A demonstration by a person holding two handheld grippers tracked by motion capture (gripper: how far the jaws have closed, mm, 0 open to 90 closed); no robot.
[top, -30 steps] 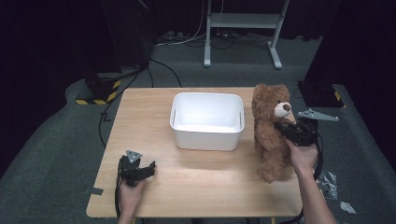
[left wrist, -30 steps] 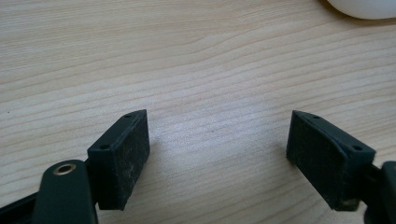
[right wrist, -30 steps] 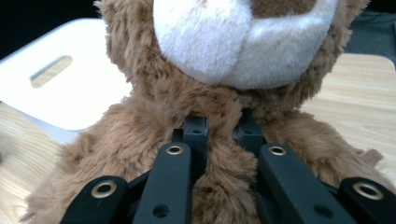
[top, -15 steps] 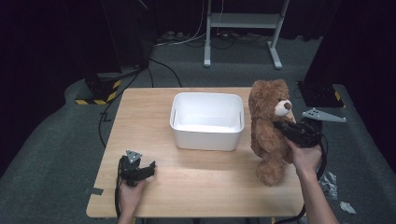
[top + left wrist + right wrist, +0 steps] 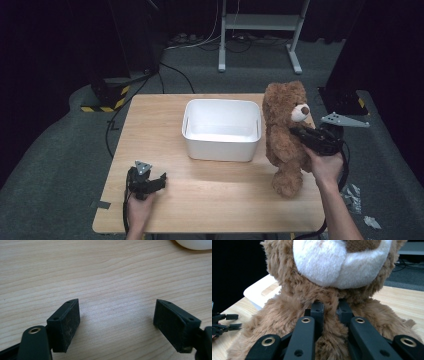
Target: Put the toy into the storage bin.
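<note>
Compared with a second ago, the brown bear [image 5: 286,137] has been lifted slightly and carried a little toward the white bin [image 5: 221,129]; earlier its body stood closer to the table's right edge. The left gripper [image 5: 150,184] and the bin are where they were.

The right hand [image 5: 325,165] comes in from the bottom right corner of the high view, forearm angled up and inward, holding the right gripper [image 5: 296,133] level at the bear's chest, just below its white muzzle. In the right gripper view the two black jaws are pinched close together on a fold of fur at the bear's [image 5: 329,305] throat, so the right gripper [image 5: 331,308] has the bear clamped. The bear hangs upright by the table's [image 5: 225,200] right edge, its side just beside the bin's right wall, its foot low over the wood near the front right corner.

The left hand [image 5: 137,210] rests near the front left corner of the table, holding its gripper low on the wood. In the left gripper view the left gripper's [image 5: 116,317] jaws stand wide apart with bare table between them.

The bin sits in the middle of the table toward the far edge; its inside is empty.
</note>
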